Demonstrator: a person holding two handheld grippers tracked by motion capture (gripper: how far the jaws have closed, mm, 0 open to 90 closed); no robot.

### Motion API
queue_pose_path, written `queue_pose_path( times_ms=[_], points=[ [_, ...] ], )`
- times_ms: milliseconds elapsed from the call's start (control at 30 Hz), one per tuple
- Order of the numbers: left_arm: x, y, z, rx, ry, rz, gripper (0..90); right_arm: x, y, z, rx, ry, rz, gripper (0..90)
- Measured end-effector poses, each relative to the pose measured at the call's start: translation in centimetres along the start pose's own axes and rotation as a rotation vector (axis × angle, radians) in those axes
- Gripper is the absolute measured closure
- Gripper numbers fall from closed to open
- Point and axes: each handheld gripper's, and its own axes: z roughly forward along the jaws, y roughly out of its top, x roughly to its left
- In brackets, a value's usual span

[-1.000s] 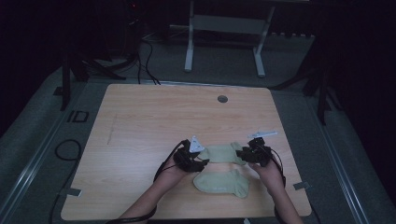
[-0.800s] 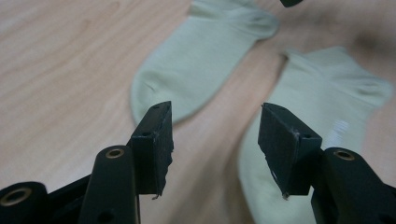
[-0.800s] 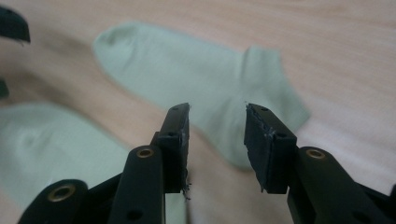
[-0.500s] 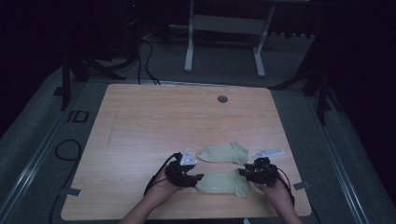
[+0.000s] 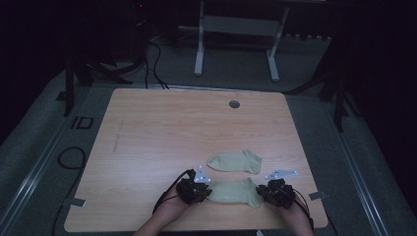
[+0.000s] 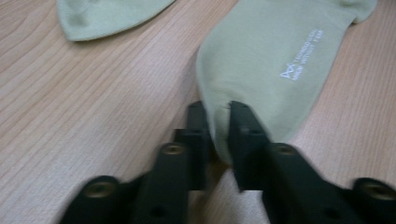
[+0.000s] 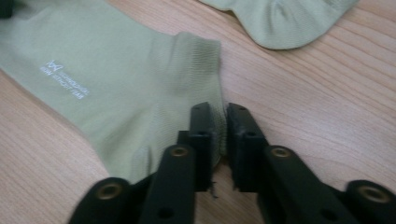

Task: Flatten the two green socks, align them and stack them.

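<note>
Fingers of left gripper (image 6: 218, 123) and right gripper (image 7: 216, 126) just closed, pinching opposite ends of near sock (image 5: 231, 191), likely to lift it flat; second sock (image 5: 235, 161) at 12 o'clock on desk (image 5: 162, 128).

second sock (image 5: 235, 161) just ahead, tabletop (image 5: 162, 128) beyond bare

Matt knit sock (image 5: 232, 191), wood-grain table (image 5: 162, 128)
</note>
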Motion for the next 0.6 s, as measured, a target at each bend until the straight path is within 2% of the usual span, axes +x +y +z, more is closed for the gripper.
queue_pose_path(
  times_ms=[67, 100, 233, 333, 467, 600],
  points=[
    [0.0, 0.1, -0.1, -0.013, -0.002, -0.027, 87.4, 0.2, 0.2, -0.1, 0.007, -0.005, -0.004, 84.4],
    [0.1, 0.2, -0.2, -0.016, 0.007, -0.026, 87.7, 0.2, 0.4, -0.3, 0.005, -0.001, -0.009, 84.6],
    [0.4, 0.8, -0.8, -0.049, 0.030, -0.047, 87.9, -0.2, 1.4, -1.4, -0.036, 0.010, 0.002, 84.7],
    [1.2, 2.2, -1.5, -0.086, 0.061, -0.061, 87.9, -1.1, 2.7, -2.3, -0.071, 0.013, 0.019, 84.7],
    [2.1, 3.9, -1.3, -0.093, 0.075, -0.060, 87.9, -2.3, 4.7, -2.7, -0.097, -0.004, 0.026, 84.7],
    [3.6, 5.5, -0.8, -0.090, 0.103, -0.071, 87.9, -3.8, 6.5, -2.1, -0.096, -0.015, 0.060, 84.6]
  ],
)
